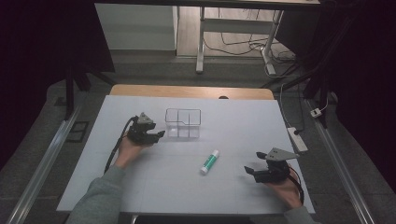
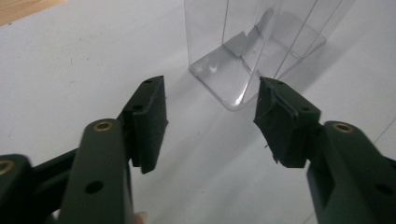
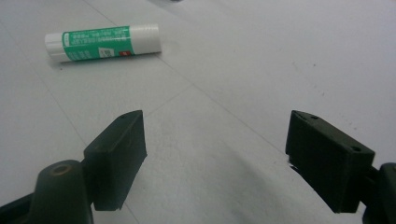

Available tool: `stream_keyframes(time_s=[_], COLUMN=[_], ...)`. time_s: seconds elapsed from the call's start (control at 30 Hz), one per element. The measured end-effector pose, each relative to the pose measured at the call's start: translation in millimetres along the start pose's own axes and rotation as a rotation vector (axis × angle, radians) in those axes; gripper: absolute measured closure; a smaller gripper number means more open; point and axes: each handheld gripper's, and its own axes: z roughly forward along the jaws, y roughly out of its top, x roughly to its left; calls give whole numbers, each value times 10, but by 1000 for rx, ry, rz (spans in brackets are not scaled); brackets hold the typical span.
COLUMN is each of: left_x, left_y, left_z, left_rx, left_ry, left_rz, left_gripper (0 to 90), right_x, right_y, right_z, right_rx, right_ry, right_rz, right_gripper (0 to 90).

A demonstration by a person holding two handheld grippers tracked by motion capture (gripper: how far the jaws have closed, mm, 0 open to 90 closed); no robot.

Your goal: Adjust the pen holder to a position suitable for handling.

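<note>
In the high view, the left gripper [image 1: 158,135] sat left of centre, its tips just beside the clear plastic container [image 1: 183,123], which stood upright mid-frame on the white table [image 1: 243,121]. In the left gripper view its jaws stood moderately apart with nothing between them, the container's near corner [image 2: 233,100] just beyond the tips. The right gripper [image 1: 248,170] rested at the lower right, jaws spread wide and empty. The green-and-white glue stick [image 1: 209,162] lay flat between the two grippers, below the container.
</note>
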Motion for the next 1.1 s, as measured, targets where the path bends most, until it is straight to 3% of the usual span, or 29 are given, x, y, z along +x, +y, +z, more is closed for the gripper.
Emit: stream_keyframes(time_s=[0.23, 0.5, 1.1], left_x=[55, 96, 91], left_y=[38, 50, 137], left_z=[72, 150, 297], left_rx=[1, 10, 8], left_ry=[3, 0, -37], left_rz=[8, 10, -9], left_gripper=[610, 884, 892], right_x=[2, 0, -1], right_y=[-3, -5, -4], right_z=[1, 9, 8], right_rx=[6, 9, 17], right_ry=[8, 6, 0], right_rz=[3, 3, -6], right_gripper=[198, 197, 198])
